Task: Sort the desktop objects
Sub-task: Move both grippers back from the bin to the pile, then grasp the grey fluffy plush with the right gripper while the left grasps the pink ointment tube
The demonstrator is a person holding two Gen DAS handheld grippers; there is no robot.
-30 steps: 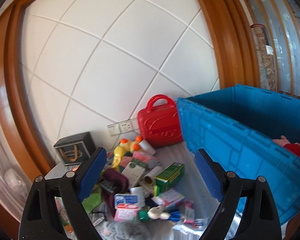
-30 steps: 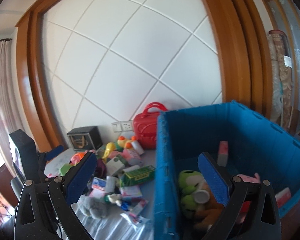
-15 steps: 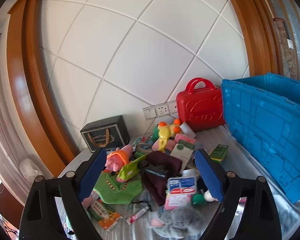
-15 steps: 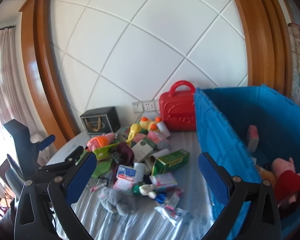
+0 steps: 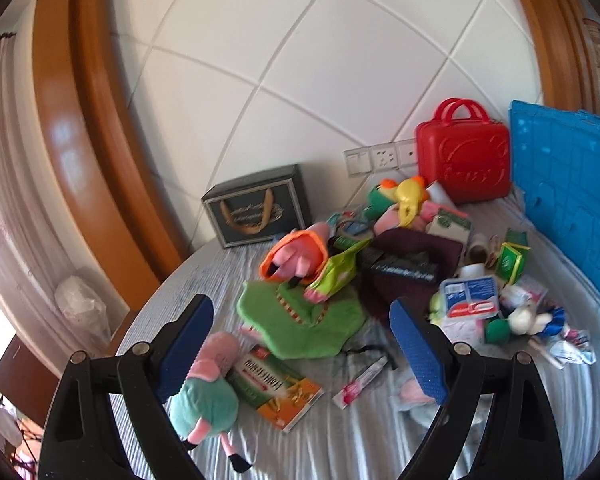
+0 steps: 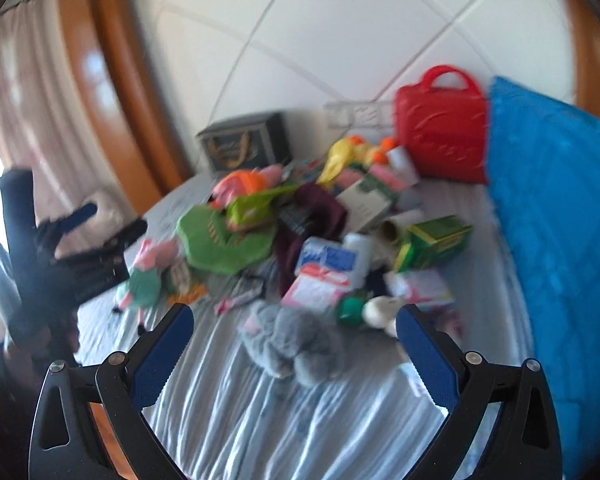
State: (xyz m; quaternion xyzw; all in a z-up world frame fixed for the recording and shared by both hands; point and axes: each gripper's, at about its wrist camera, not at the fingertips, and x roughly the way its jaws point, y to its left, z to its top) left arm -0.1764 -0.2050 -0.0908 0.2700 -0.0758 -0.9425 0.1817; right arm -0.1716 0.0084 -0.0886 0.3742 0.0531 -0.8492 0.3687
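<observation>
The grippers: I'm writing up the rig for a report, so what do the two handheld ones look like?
Both match. The left gripper and the right gripper each have two black plastic arms with triangular cutouts and silver pivot bolts, ending in flat blue pads with a fine dotted texture. No cables or markings show. In the right wrist view, the left gripper appears blurred, gripped by a black-gloved hand.

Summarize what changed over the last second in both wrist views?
Both grippers swung left, away from the blue crate and over the pile. The left gripper now faces the green cloth; the right gripper faces the grey plush. Nothing was grasped or released. Both stayed open and empty; the red case and clutter look unmoved.
</observation>
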